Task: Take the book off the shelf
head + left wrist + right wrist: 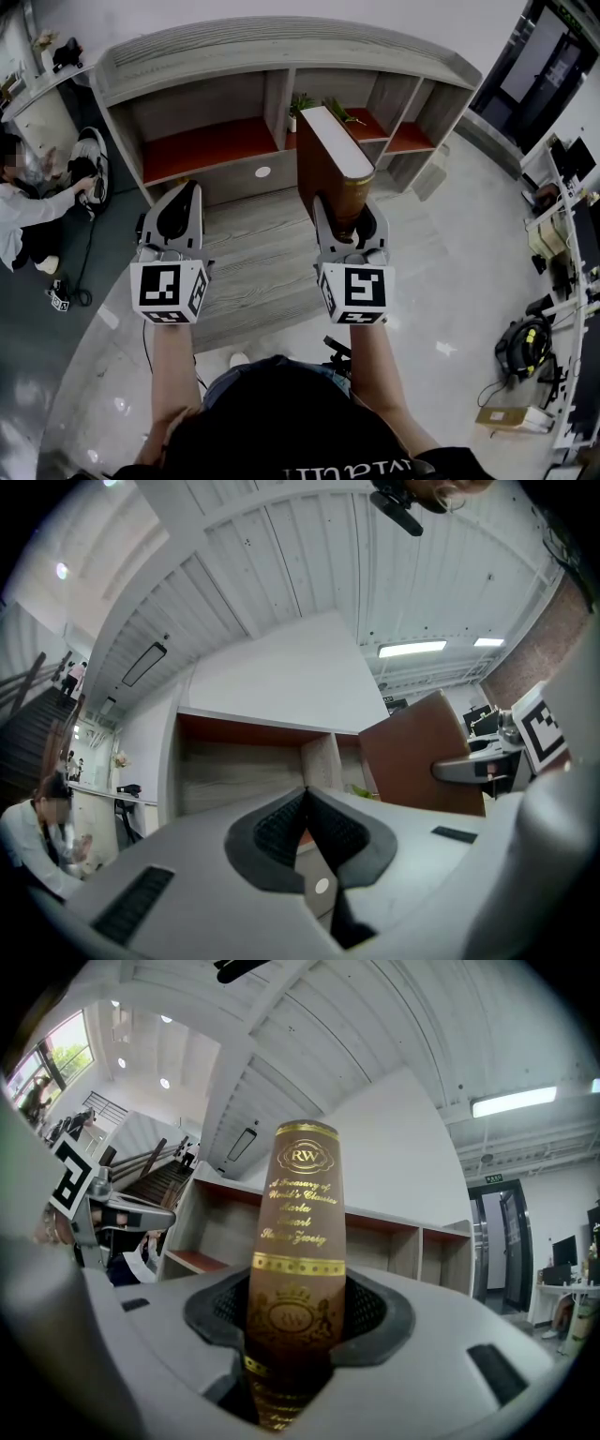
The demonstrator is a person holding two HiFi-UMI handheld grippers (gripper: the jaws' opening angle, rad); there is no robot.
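You wear a black top [281,436] with pale lettering along its near edge, and blue jeans [281,370] show just beyond it. The left tool [190,190] and the right tool [349,225] each have a smooth pale grey shell, black ribbed pads [281,829] and a white cube [169,291] bearing black square markers.

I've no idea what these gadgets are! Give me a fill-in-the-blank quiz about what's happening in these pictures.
1. The right gripper clamps a brown ____.
2. The lettering on its spine is ____.
3. The left gripper has its fingers shut and holds ____.
4. A person sits or crouches on the ____ left of the shelf.
Missing words: book; gold; nothing; floor.
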